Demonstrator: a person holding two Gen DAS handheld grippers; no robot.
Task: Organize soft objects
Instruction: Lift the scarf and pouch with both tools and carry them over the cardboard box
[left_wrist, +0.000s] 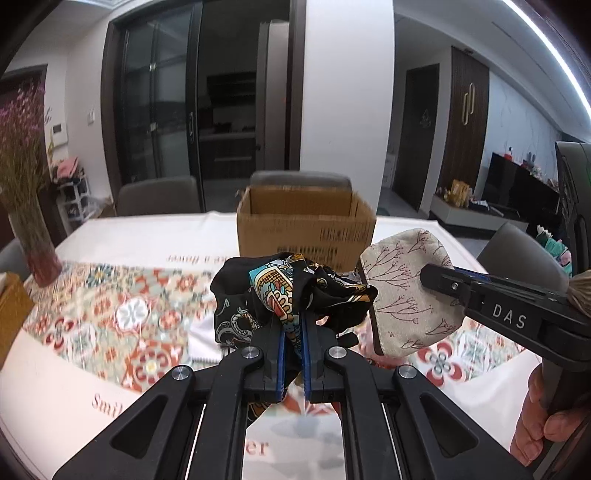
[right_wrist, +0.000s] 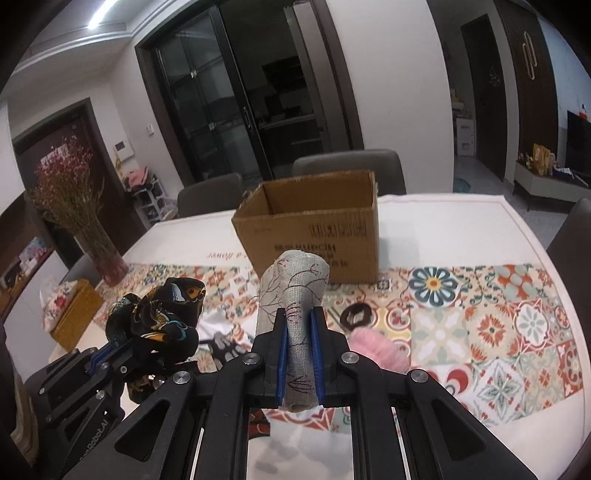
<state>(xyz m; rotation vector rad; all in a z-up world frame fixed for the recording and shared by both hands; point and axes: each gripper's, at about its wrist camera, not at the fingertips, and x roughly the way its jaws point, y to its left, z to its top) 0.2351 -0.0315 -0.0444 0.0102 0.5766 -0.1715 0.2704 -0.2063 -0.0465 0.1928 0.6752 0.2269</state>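
My left gripper (left_wrist: 293, 325) is shut on a bunched black patterned scarf (left_wrist: 280, 291), held above the table. In the right wrist view the same scarf (right_wrist: 159, 317) hangs at the lower left in that gripper. My right gripper (right_wrist: 299, 325) is shut on a beige pouch with a branch print (right_wrist: 295, 291); in the left wrist view the pouch (left_wrist: 406, 291) sits right of the scarf, clamped by the right gripper (left_wrist: 439, 284). An open cardboard box (left_wrist: 306, 229) (right_wrist: 314, 229) stands on the table beyond both.
A patterned tablecloth (right_wrist: 498, 321) covers the table. A pink fluffy item (right_wrist: 376, 347), a dark ring (right_wrist: 356, 314) and a round floral coaster (right_wrist: 432, 286) lie on it. A vase of dried flowers (left_wrist: 33, 236) (right_wrist: 99, 251) and a yellow box (right_wrist: 74, 317) stand left. Grey chairs (right_wrist: 347, 166) line the far side.
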